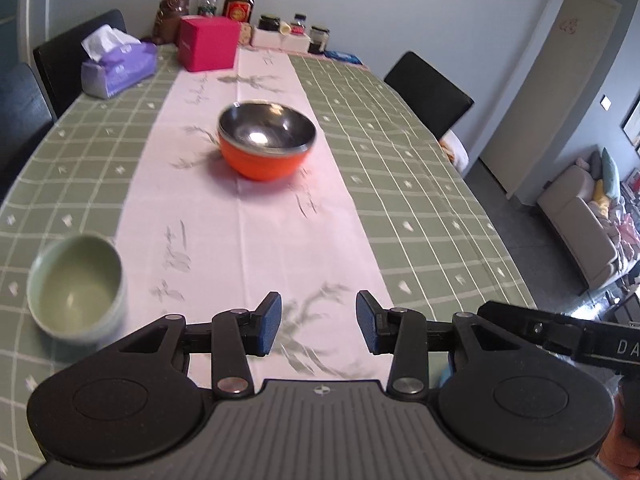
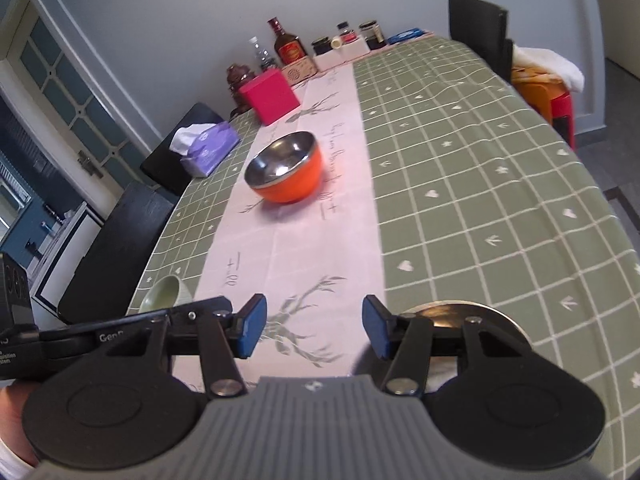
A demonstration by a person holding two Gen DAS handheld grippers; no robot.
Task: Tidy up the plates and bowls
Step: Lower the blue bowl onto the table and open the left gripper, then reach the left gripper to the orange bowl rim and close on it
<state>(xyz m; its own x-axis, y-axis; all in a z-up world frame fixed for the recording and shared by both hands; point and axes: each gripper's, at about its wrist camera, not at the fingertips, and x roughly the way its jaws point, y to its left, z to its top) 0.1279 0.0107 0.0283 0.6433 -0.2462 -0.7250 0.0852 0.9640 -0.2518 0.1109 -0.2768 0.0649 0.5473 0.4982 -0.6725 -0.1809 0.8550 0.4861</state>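
Nearest the left wrist camera, the left tool (image 1: 318, 322) hangs over the pale runner with its blue pads apart and nothing between them, so it is released. At about nine o'clock from it a green bowl (image 1: 76, 284) stands upright on the checked cloth of the table (image 1: 420, 184), close to the table's left edge. At twelve o'clock, well apart, an orange bowl (image 1: 267, 140) with a steel lining sits upright on the runner. Past it, a tissue pack (image 1: 118, 66) lies at about eleven o'clock and a red box (image 1: 208, 42) stands beside it.

In the right wrist view the right tool (image 2: 314, 326) is likewise released, its pads spread over the runner and empty. At three o'clock, just beside its right finger, the rim of a steel plate (image 2: 452, 314) shows, mostly hidden behind the tool.

Judging from this, nothing is in hand, so the step looks like picking what to gather. The pieces lie scattered: one bowl left, one bowl far ahead, a plate right. The next move likely calls for lowering a tool over one rim, one pad inside and one outside, and closing firmly; the steel lining may be slippery
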